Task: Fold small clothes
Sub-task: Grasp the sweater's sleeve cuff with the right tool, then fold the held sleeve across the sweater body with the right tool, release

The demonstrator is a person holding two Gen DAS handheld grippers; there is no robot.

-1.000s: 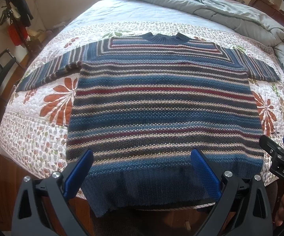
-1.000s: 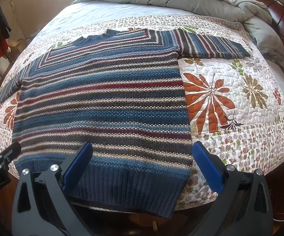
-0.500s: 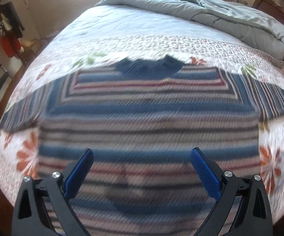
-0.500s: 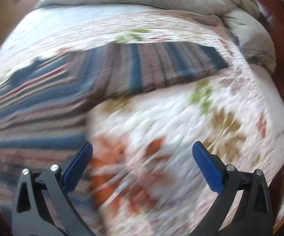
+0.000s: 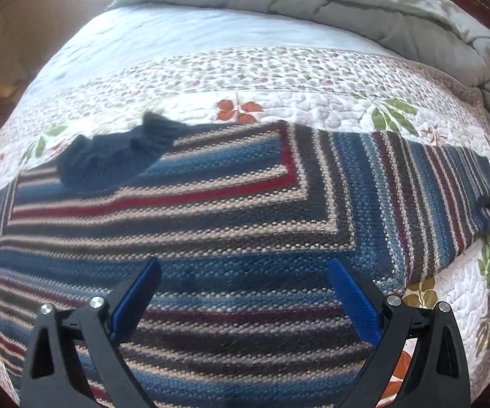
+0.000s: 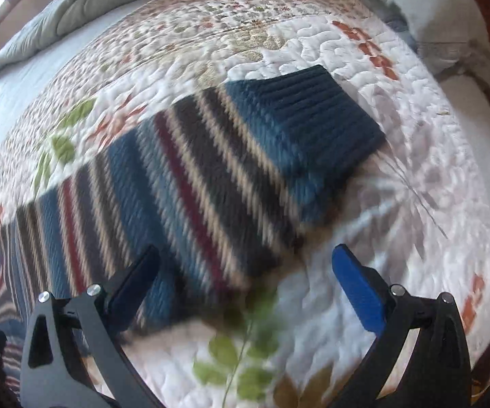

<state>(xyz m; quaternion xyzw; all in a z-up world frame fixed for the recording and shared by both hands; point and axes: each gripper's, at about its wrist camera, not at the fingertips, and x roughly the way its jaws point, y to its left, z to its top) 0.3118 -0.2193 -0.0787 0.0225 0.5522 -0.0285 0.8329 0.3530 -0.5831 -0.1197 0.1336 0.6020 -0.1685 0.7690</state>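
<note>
**Getting ready to fold the striped sweater**

The sweater (image 5: 211,238) is lying flat on the quilt (image 5: 279,78) on the bed, with its dark blue collar (image 5: 109,166) on the left and one sleeve (image 5: 432,197) reaching out to the right. The left hand-held gripper (image 5: 241,292) is hanging over the chest part with its two blue fingers (image 5: 136,299) spread wide, and it is holding nothing. Farther right, the right hand-held gripper (image 6: 245,282) is hanging near the end of the sleeve (image 6: 211,183), close to the ribbed cuff (image 6: 313,119). It is wide open too, and holding nothing. The picture there is blurry.

The sweater looks thick, soft and floppy, so it will likely bend and sag when lifted. The cuff looks like a good spot to pinch, because its edge is firm. The shoulder looks good for the other side.
</note>
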